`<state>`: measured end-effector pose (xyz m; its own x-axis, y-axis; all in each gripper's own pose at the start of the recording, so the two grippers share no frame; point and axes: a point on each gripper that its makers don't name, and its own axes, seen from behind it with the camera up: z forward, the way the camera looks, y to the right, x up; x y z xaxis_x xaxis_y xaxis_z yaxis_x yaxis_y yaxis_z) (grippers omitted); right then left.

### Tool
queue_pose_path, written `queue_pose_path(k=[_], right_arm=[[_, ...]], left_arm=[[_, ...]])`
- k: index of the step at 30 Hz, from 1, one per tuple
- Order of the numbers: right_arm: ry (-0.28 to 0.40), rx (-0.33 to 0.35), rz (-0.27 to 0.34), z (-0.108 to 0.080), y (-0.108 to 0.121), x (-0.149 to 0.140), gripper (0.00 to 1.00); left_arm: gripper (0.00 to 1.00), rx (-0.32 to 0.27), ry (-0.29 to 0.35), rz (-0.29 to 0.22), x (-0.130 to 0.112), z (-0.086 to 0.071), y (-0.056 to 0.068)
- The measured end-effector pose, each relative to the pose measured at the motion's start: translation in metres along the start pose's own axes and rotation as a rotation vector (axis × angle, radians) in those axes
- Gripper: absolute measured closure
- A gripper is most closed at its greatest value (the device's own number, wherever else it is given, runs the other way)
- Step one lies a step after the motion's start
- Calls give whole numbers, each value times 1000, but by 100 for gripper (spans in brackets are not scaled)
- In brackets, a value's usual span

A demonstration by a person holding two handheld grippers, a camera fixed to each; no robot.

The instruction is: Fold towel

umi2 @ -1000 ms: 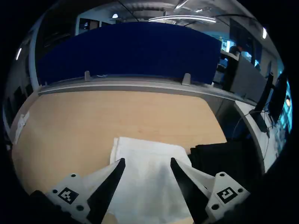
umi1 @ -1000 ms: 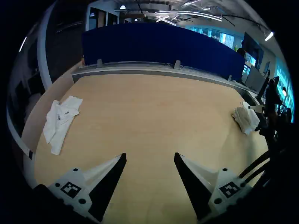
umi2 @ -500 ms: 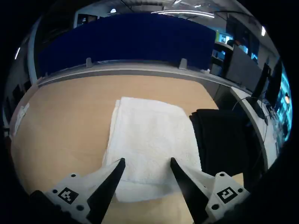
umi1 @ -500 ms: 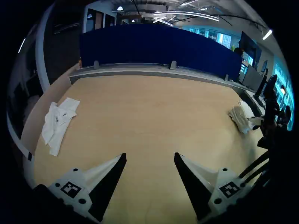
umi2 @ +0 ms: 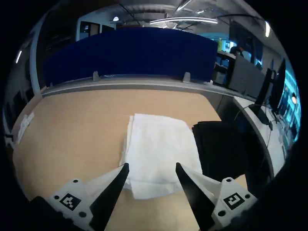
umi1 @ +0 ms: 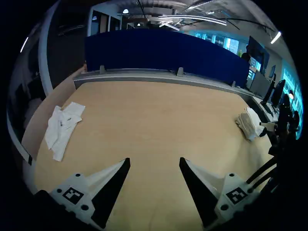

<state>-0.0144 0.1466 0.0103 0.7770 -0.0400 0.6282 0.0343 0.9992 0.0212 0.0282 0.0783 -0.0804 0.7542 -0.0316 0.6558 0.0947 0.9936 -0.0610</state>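
Note:
A folded white towel (umi2: 159, 152) lies flat on the wooden table (umi2: 77, 127) straight ahead of my right gripper (umi2: 152, 169), whose open fingers hover just above its near edge with nothing between them. The same folded towel (umi1: 249, 124) appears far right in the left gripper view. A crumpled white towel (umi1: 62, 127) lies near the table's left edge. My left gripper (umi1: 154, 163) is open over bare table (umi1: 154, 115), holding nothing.
A blue partition (umi1: 165, 50) with a grey rail runs along the table's far edge. A black mat (umi2: 223, 150) lies right of the folded towel. Monitors and desks (umi2: 250, 82) stand beyond the right end.
The right gripper has pulled back and lifted from the folded towel, so more of the towel and table shows. The left gripper has shifted only slightly.

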Motion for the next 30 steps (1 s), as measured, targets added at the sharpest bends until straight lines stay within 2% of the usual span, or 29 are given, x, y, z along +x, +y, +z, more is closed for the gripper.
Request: queue_pose_path(k=[5,11,14,18,21,23,26,30], right_arm=[[37,-2,21,-33,-14,-3,6],[130,-26,32,-54,-29,14,6],[216,-18,51,-67,-44,34,6],[371,-7,76,-93,-67,72,6],[497,-11,74,-115,-82,100,6],[557,-11,62,-127,-94,113,5],[575,1,38,-134,-112,118,5],[552,10,25,-132,-131,117,5]], left_arm=[[5,-12,12,-4,2,0,-4],[5,-27,35,8,7,0,-8],[5,-31,52,4,10,-1,-11],[5,-46,85,-10,16,-2,-14],[5,-56,111,-24,22,-3,-16],[5,-61,126,-33,26,-4,-17],[5,-63,164,-38,36,-5,-20],[5,-59,233,-33,54,-7,-25]])
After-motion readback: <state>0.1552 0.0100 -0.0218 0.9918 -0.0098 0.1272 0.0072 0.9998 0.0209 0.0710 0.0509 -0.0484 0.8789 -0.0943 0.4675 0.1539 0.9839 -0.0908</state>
